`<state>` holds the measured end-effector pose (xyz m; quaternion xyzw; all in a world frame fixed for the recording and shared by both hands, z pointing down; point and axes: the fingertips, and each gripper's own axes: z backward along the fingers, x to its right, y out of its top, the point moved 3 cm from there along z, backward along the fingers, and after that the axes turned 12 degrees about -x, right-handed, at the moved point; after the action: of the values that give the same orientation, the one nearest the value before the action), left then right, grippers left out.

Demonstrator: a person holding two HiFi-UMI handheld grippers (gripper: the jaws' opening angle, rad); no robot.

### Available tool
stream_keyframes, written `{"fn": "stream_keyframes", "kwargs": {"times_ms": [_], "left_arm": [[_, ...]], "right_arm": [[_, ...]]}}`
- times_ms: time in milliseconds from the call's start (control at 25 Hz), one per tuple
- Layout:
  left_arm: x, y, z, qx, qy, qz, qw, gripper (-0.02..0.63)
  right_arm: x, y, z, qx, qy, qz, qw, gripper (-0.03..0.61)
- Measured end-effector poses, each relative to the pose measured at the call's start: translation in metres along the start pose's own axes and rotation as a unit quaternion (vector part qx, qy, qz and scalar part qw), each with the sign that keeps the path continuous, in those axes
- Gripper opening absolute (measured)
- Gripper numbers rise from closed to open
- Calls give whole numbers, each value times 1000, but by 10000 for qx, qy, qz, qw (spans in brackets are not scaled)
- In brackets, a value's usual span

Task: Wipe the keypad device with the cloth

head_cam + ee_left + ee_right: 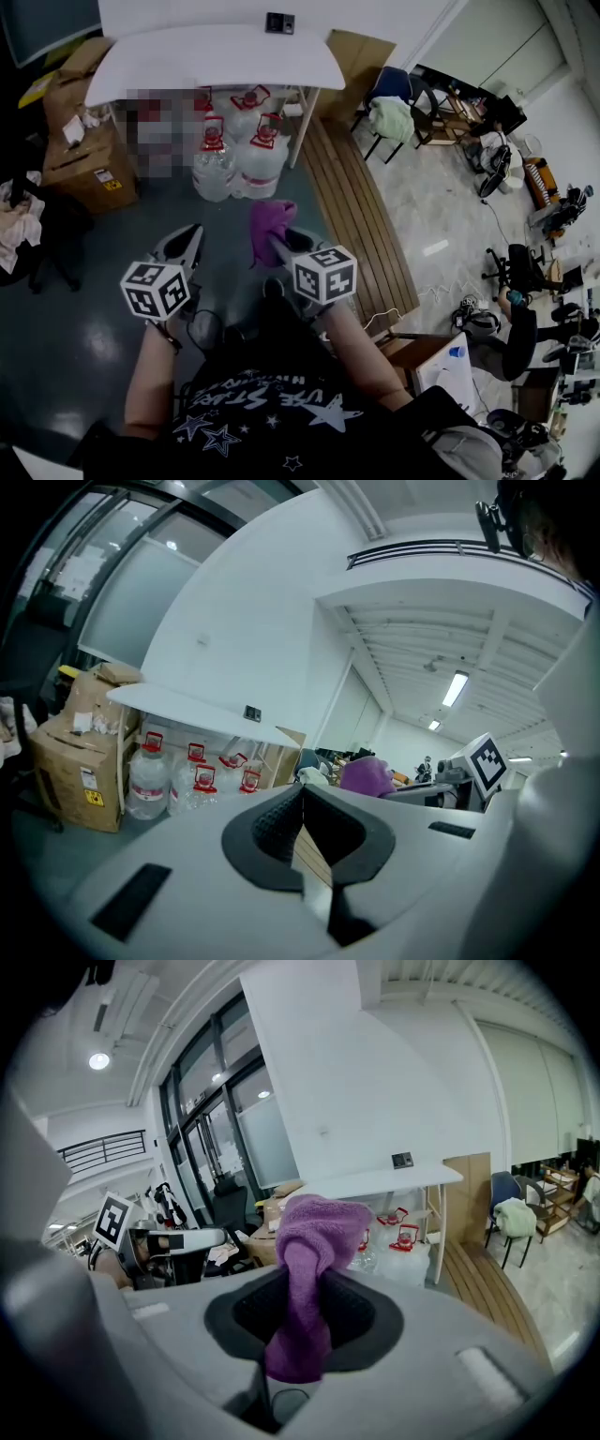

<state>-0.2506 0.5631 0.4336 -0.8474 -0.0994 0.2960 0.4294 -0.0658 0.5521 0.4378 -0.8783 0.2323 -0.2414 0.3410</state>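
Observation:
A small dark keypad device (279, 22) lies on the white table (187, 56) at the far side of the room; it shows as a small dark box (402, 1160) in the right gripper view too. My right gripper (274, 246) is shut on a purple cloth (268, 225), whose folded end bunches above the jaws (314, 1241). Left of it my left gripper (187, 246) is shut with nothing in it (302, 825). Both are held in the air well short of the table.
Several large water bottles (234, 150) with red caps stand under the table. Cardboard boxes (84, 164) sit at the left. A strip of wooden flooring (361, 225) runs to the right, with chairs (394, 108) and desks beyond.

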Motion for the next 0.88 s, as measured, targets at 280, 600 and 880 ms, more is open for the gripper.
{"fn": "stream_keyframes", "kwargs": {"times_ms": [280,600,880], "left_arm": [[-12,11,-24,0,170,-1,9999,8],[-23,48,-78,25,320,12,9995,8],[-37,88,-132,-15,450,130,9989,8]], "right_arm": [[39,8,-15,11,4,-157,9999,95],[98,59,-42,161,142,-206,9996,95],[157,109,-67,112,260,-237,9993,95]]}}
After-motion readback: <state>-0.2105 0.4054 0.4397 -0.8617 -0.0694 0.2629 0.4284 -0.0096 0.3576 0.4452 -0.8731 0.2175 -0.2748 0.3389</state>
